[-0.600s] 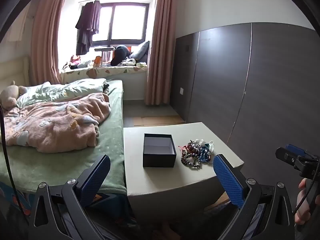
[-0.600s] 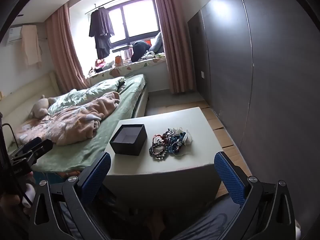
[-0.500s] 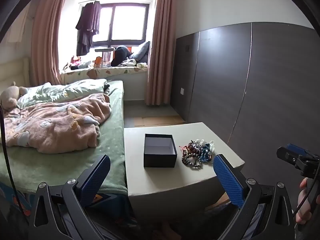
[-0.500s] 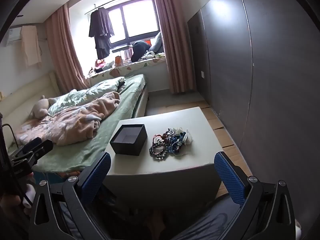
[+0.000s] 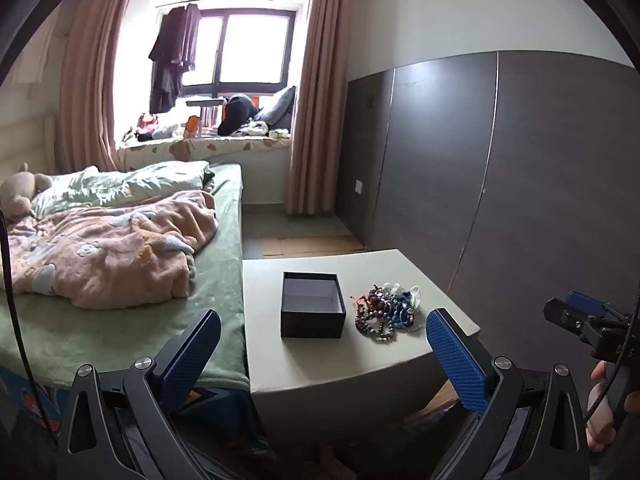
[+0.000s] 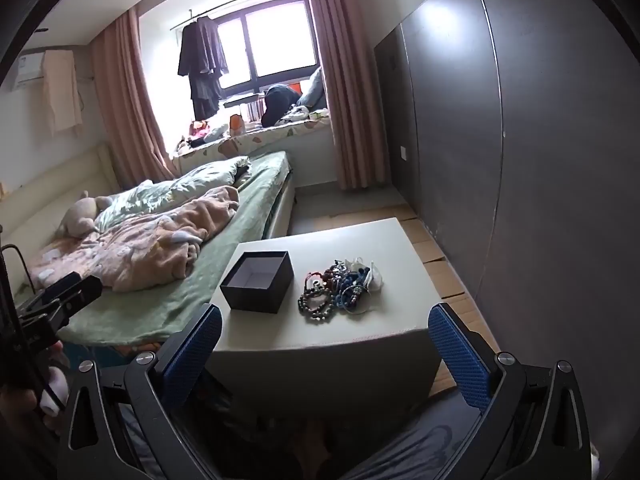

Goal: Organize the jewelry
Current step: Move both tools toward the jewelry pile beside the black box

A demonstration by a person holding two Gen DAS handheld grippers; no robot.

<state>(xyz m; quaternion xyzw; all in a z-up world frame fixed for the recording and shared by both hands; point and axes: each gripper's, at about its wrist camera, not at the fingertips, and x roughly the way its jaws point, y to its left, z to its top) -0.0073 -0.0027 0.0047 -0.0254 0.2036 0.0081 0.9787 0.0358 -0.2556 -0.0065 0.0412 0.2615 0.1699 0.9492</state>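
Matt black box [image 5: 313, 312], beaded bracelets [image 5: 384, 311] (glossy), fleecy blanket [image 5: 108, 248].

Daylight pours in through the dark-framed window [image 5: 234, 52] at the far end, washing the white wall above. Pink curtains [image 5: 316, 92] hang either side, and dark clothes [image 5: 174, 56] dangle from the rail across the glass. Below, a window seat [image 5: 208, 146] piled with cushions and clutter. On the left, the bed [image 5: 222, 256] under a green sheet, a pink fleece blanket [image 5: 108, 248] rumpled on top, a pale quilt behind it and a plush toy [image 5: 18, 192] by the cream headboard. To the right, grey wall panels [image 5: 460, 160] run the room's length. Wood flooring [image 5: 312, 245] shows beyond the pale table [image 5: 280, 360].
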